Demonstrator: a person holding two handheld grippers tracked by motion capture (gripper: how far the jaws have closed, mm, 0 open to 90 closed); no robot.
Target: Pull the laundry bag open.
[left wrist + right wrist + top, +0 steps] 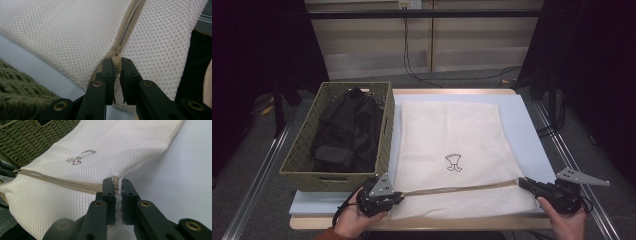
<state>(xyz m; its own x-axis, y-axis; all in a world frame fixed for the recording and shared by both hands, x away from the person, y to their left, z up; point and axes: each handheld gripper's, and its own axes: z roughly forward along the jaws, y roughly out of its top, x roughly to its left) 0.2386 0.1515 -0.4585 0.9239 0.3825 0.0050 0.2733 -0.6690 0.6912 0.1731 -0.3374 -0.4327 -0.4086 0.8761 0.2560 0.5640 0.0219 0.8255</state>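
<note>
A cream mesh laundry bag (452, 150) lies flat in the middle of the high view on a pale blue surface (532, 135). Its zipper (457, 189) runs across the lower edge. The left gripper (117, 65) has its jaws clenched on the zipper pull (117, 63) at the bag's lower left end. The right gripper (117, 185) pinches the mesh at the zipper's lower right end, pulling it taut. The zipper looks closed along its whole length, so opening it seems barely begun, and the dark clothes (347, 130) wait in the woven basket (302, 150) at left. Whether a few teeth have parted is hard to make out, and the basket's lower contents are hidden.
</note>
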